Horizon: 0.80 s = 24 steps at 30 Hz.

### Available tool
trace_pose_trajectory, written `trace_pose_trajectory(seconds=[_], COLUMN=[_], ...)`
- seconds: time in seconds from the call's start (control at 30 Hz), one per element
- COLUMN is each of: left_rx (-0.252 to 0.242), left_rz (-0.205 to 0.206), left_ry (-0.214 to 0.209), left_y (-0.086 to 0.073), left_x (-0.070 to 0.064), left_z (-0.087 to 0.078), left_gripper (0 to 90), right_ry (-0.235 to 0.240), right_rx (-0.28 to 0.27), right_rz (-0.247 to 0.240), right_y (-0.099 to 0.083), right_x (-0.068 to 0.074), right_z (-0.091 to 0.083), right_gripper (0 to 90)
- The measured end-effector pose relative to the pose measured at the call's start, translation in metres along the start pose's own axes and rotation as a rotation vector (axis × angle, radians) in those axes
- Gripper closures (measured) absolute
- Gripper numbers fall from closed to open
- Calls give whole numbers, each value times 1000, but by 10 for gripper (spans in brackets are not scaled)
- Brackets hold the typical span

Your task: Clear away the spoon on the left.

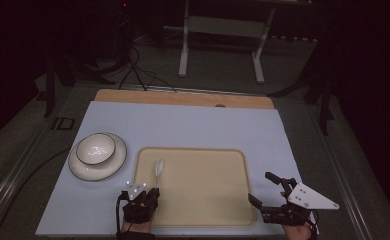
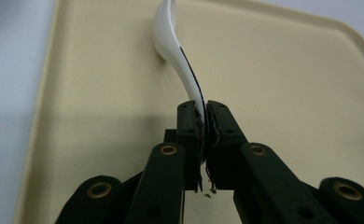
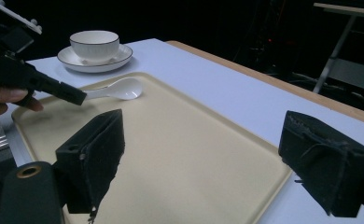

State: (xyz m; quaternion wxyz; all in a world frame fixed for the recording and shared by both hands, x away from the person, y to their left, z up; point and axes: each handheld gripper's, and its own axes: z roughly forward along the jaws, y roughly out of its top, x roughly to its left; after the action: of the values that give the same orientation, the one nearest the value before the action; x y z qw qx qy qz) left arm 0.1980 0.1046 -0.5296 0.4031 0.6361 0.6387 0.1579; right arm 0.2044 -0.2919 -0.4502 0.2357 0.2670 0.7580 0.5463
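A white ceramic spoon (image 2: pixel 173 44) lies on the cream tray (image 1: pixel 203 200), its bowl (image 1: pixel 159 166) pointing away from me near the tray's left side. My left gripper (image 2: pixel 203 116) is shut on the spoon's handle, over the tray's front left part (image 1: pixel 142 196). In the right gripper view the spoon (image 3: pixel 119 89) rests on the tray with the left gripper (image 3: pixel 73 96) clamped on its handle. My right gripper (image 1: pixel 265 189) hovers at the tray's front right corner, jaws wide apart with nothing between them.
A white bowl (image 1: pixel 96 148) with a dark rim sits on a matching saucer (image 1: pixel 114 164) left of the tray, also visible as the bowl (image 3: pixel 94 43) in the right gripper view. The table's wooden far edge (image 1: pixel 183 97) lies beyond; table legs stand on the floor behind.
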Motion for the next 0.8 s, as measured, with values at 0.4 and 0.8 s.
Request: trace_pose_trajectory(seconds=[0.4, 0.8], left_rx=[60, 50], left_rz=[4, 31], left_ry=[11, 48], left_y=[-6, -5], left_x=[3, 3], left_z=[10, 9], left_gripper=[812, 733], right_ry=[5, 5], right_rx=[0, -1], right_rz=[3, 2], right_y=[0, 0], right_x=[0, 0], right_z=[0, 0], right_gripper=[142, 143])
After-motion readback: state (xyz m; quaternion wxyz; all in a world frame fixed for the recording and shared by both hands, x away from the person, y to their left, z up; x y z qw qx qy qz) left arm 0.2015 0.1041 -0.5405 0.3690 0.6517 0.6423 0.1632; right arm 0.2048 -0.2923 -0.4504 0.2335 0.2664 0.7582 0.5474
